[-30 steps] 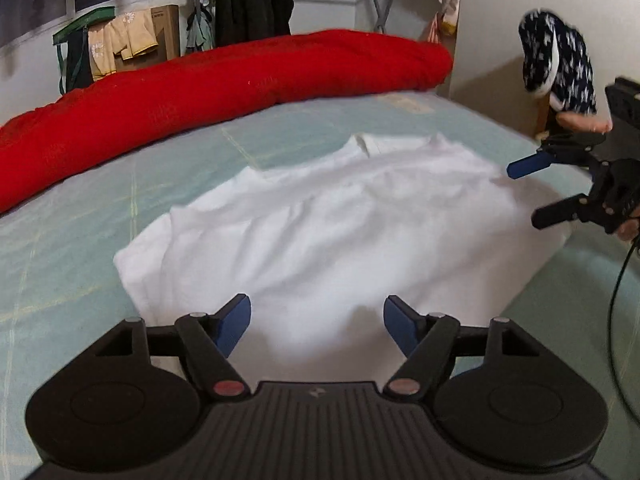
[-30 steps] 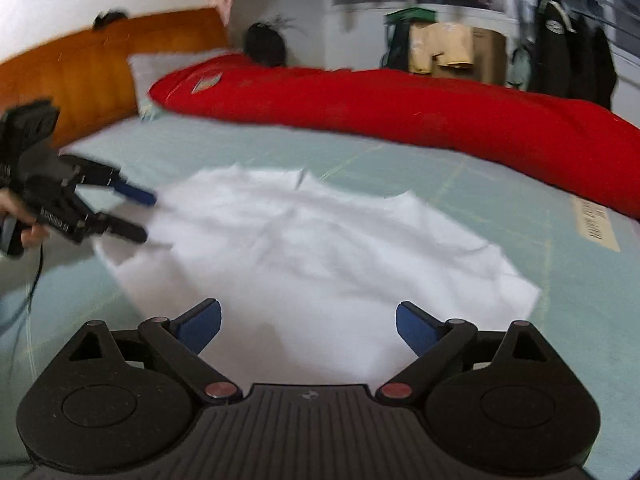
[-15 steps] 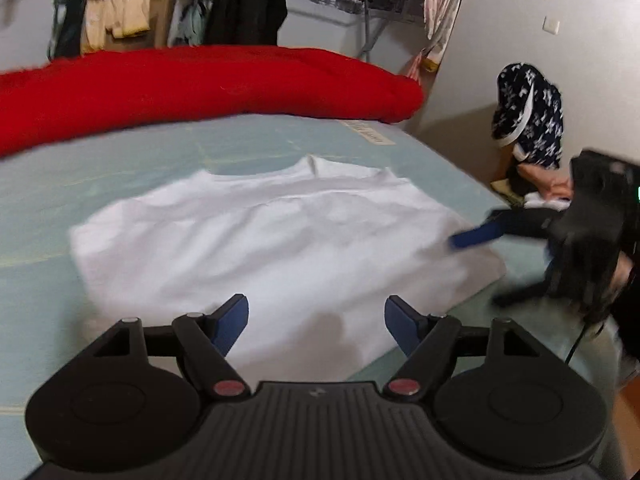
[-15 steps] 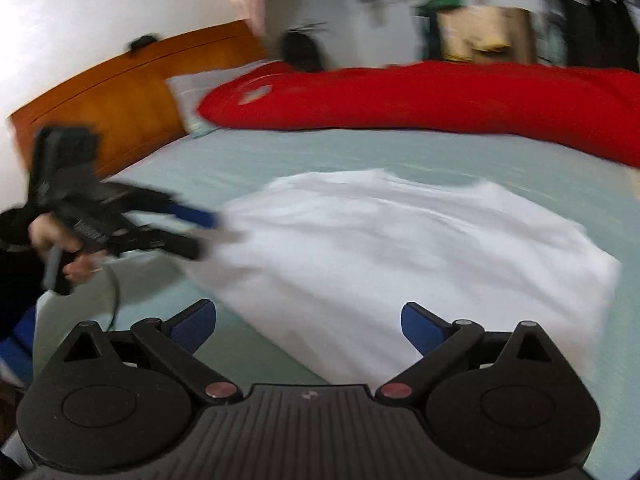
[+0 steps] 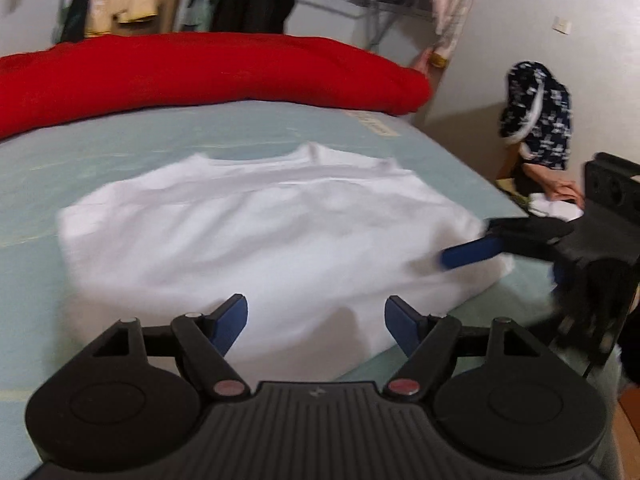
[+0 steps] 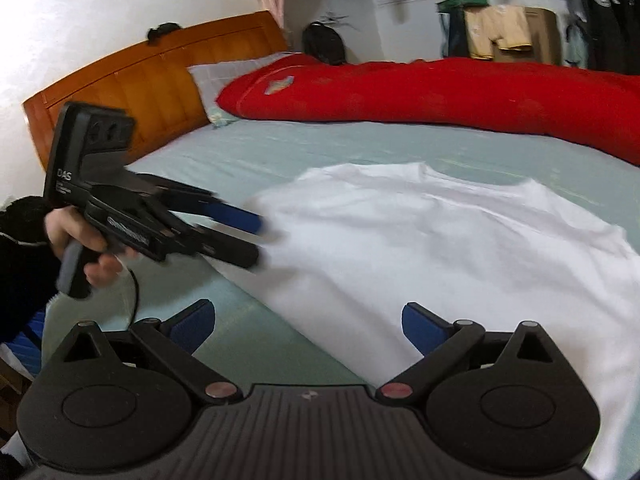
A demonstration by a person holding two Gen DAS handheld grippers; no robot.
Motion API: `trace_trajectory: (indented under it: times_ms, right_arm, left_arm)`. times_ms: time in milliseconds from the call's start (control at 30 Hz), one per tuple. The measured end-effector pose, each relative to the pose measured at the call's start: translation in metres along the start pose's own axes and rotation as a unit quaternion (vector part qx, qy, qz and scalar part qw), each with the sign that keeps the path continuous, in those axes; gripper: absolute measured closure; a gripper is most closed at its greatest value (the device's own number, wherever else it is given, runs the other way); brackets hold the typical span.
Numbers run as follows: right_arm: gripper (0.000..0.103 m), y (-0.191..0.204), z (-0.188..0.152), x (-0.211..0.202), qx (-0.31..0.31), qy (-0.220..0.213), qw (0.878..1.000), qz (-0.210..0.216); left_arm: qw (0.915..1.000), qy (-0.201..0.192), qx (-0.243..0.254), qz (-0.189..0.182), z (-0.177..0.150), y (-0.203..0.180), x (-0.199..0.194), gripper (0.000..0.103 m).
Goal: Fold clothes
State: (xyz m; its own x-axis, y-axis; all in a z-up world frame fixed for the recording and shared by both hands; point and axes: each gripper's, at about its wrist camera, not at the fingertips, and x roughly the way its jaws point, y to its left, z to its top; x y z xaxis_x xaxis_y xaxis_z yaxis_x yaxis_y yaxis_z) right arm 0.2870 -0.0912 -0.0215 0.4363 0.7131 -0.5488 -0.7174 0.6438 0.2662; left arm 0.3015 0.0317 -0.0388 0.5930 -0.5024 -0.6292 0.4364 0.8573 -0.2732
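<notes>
A white T-shirt (image 5: 260, 240) lies flat on the pale green bed sheet (image 5: 120, 148), its neckline toward the red duvet. My left gripper (image 5: 316, 324) is open just above the shirt's near hem, gripping nothing. In the right wrist view the left gripper (image 6: 256, 236) is held by a hand (image 6: 80, 236), its tips at the left corner of the T-shirt (image 6: 440, 248). My right gripper (image 6: 308, 328) is open over the near edge of the shirt and the sheet. In the left wrist view the right gripper (image 5: 500, 266) is blurred, one blue finger (image 5: 468, 254) over the shirt's right corner.
A long red duvet (image 5: 200, 76) lies across the far side of the bed. A wooden headboard (image 6: 140, 92) and a pillow (image 6: 216, 80) stand at the left end. A dark patterned garment (image 5: 536, 116) sits beyond the bed's right edge. Clothes hang along the far wall.
Both views have swung round toward the shirt's outer corners. Each gripper has closed in on its corner of the shirt, the right one from farther off. Both have stayed open.
</notes>
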Motion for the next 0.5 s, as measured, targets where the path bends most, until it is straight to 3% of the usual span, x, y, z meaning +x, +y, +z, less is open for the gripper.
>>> trace_trajectory:
  times_ms: [133,267,433,500]
  right_arm:
    - [0.001,-0.009,-0.015,0.020,0.024,0.047,0.999,-0.011]
    - [0.001,-0.013,-0.023,-0.015,0.066,0.032,0.997,-0.018]
    - [0.000,0.008,-0.019,-0.041,0.042,0.034,0.997,-0.052]
    - [0.000,0.020,-0.017,-0.047,0.024,0.042,0.996,-0.069]
  left_arm:
    - [0.9992,0.038,0.006,0.009,-0.013,-0.007,0.015,0.028]
    - [0.9995,0.031,-0.001,0.004,-0.016,-0.012,-0.012,0.027]
    - [0.9988,0.026,0.030,0.031,-0.014,-0.029,-0.040,0.027]
    - [0.9955,0.025,0.066,0.063,-0.015,-0.041,-0.047,0.027]
